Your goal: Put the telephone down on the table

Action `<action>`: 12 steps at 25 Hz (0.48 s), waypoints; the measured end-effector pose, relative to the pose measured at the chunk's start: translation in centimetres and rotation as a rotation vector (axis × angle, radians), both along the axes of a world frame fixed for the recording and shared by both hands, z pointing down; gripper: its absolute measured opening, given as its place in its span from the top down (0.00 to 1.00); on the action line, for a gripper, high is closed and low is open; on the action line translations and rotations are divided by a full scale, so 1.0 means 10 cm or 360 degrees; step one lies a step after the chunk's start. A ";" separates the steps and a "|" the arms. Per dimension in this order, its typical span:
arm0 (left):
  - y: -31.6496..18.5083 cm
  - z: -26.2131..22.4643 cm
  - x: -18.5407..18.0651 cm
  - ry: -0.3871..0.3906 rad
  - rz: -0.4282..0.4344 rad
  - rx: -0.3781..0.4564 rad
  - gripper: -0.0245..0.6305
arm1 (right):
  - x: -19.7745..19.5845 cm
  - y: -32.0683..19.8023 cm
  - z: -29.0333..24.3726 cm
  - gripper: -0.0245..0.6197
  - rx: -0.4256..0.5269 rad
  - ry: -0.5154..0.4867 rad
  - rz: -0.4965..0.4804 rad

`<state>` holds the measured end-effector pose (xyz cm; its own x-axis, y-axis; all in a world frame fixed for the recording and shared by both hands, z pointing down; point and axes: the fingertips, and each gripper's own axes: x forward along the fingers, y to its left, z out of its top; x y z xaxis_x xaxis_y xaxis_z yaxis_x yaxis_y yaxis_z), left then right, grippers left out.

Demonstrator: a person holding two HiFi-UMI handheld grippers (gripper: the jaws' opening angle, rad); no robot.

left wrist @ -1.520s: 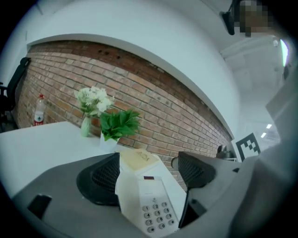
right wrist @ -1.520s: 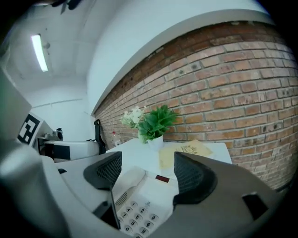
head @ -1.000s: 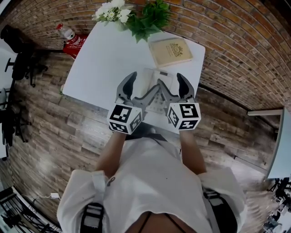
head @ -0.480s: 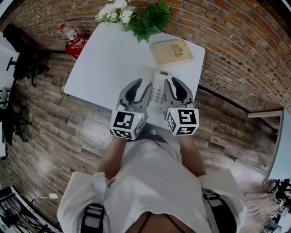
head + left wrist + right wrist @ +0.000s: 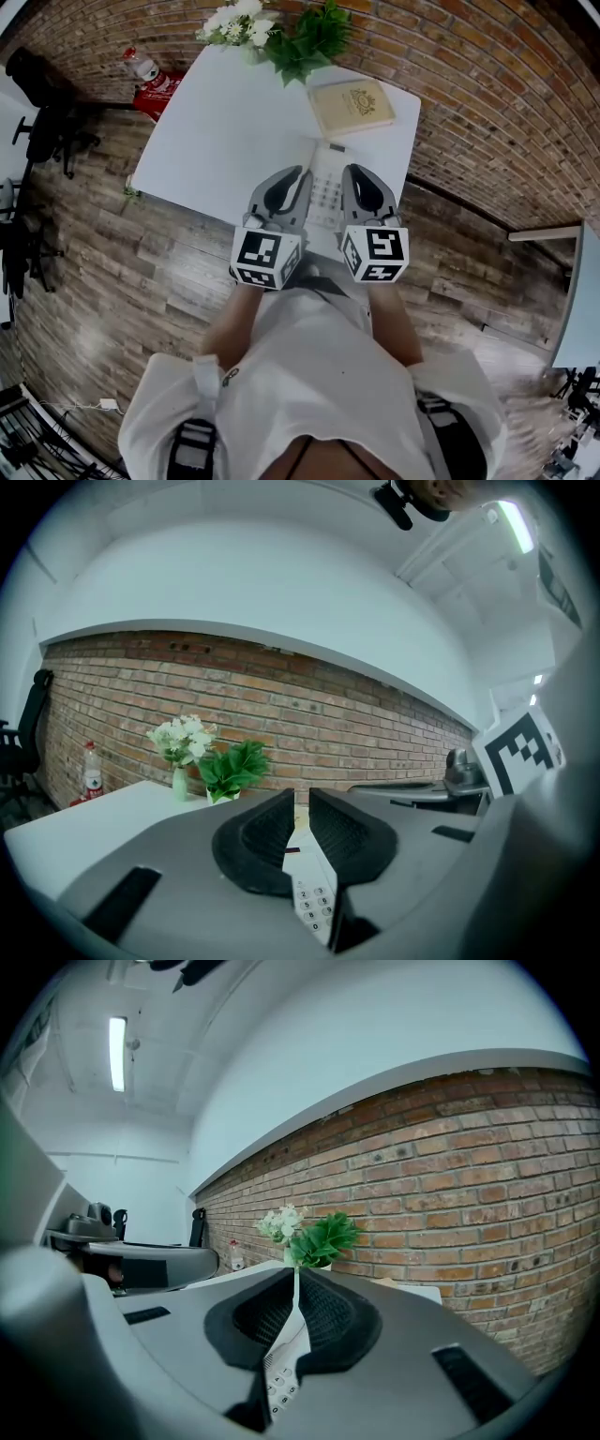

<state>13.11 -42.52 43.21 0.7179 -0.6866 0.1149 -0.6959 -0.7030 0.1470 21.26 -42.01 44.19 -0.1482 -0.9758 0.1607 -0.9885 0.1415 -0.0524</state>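
A white telephone (image 5: 325,185) with a keypad lies flat near the front edge of the white table (image 5: 216,122). My left gripper (image 5: 298,178) grips its left side and my right gripper (image 5: 349,175) its right side. Both pairs of jaws have just been closing with the phone between them. In the left gripper view the black pads (image 5: 262,832) press on the phone's thin edge, keypad (image 5: 314,902) showing below my left gripper (image 5: 302,797). In the right gripper view my right gripper (image 5: 296,1277) pinches the phone (image 5: 281,1372) the same way.
A tan book (image 5: 352,106) lies at the table's far right. A vase of white flowers (image 5: 234,23) and a green plant (image 5: 309,37) stand at the far edge. A bottle (image 5: 139,66) sits on the wooden floor at left, near black chairs (image 5: 37,103).
Both grippers stood wide open on either side of the telephone a second ago. Their jaws have since shut on its two sides, and both hands have shifted slightly.
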 end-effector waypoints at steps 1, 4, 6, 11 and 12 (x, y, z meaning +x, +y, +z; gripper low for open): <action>0.00 0.01 0.00 -0.0007 -0.0006 -0.0004 0.86 | 0.00 0.01 0.01 0.90 -0.0003 -0.0006 0.0006; 0.00 0.04 -0.01 -0.0012 -0.0024 -0.0029 0.89 | 0.01 0.02 0.02 0.91 -0.0007 -0.0020 0.0011; 0.00 0.06 0.00 -0.0010 -0.0030 -0.0044 0.90 | 0.00 0.03 0.03 0.91 -0.0013 -0.0019 0.0011; 0.00 0.12 0.01 -0.0029 -0.0042 -0.0079 0.91 | 0.00 0.04 0.06 0.92 -0.0016 0.0006 -0.0001; 0.00 0.13 0.01 -0.0033 -0.0041 -0.0081 0.91 | 0.00 0.05 0.06 0.92 -0.0011 0.0017 -0.0002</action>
<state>13.26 -42.48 44.46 0.6971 -0.6978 0.1646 -0.7170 -0.6767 0.1674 21.24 -41.54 44.75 -0.1479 -0.9744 0.1692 -0.9888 0.1426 -0.0431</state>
